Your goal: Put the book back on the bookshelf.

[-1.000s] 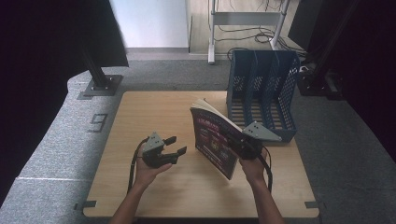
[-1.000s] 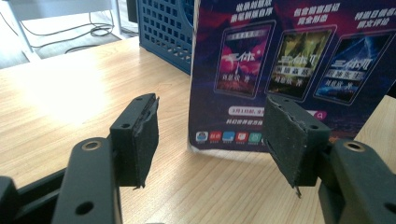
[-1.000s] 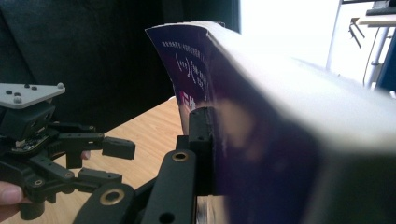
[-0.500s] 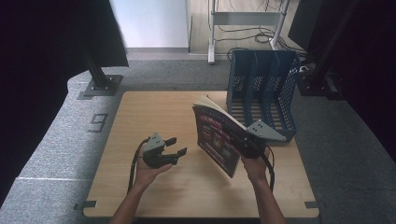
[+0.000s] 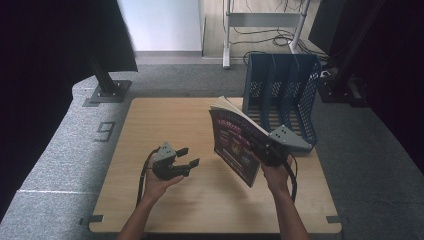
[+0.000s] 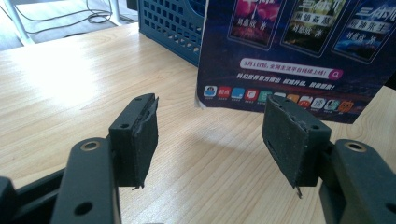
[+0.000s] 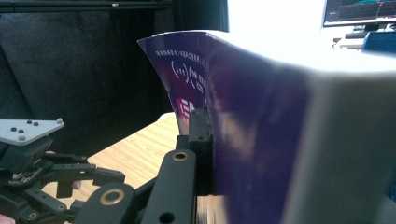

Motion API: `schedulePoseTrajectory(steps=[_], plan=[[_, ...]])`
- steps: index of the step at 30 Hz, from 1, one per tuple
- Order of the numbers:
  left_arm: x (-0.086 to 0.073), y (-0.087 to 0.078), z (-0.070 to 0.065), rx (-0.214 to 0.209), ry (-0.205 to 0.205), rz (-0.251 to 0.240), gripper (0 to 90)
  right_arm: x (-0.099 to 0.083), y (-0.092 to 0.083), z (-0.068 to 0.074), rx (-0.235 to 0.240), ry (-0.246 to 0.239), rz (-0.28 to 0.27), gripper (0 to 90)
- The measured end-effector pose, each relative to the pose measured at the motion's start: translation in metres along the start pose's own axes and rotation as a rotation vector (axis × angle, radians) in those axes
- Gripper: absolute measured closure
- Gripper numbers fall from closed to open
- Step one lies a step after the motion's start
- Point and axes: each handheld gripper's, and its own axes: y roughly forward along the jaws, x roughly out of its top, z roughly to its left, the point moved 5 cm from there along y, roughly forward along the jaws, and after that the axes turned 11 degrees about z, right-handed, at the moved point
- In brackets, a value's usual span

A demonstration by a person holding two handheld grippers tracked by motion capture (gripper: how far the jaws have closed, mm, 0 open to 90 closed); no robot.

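Book blurred, right edge cropped.

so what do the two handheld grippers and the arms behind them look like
Both are black metal linkage tools with bolt holes. The left gripper has two square, worn black rubber pads, and a black cable loops from it. The right gripper carries a grey three-cornered plate with small screws. Both forearms are bare, with no sleeves showing.

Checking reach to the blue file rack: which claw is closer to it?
Right. The right claw, clamped on the book, sits just in front of the file rack; the left claw hangs open farther left.
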Motion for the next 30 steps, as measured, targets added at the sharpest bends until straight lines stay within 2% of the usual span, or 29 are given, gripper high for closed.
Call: schedulePoseTrajectory(steps=[17,30], plan=[[-0.001,0.0,0.003,-0.003,-0.013,0.001,36.2,0.024,-0.016,-0.015,-0.055,0.006,-0.047,81.7],[-0.001,-0.001,0.004,-0.004,-0.017,0.0,36.2,0.036,-0.02,-0.027,-0.087,0.011,-0.052,81.7]])
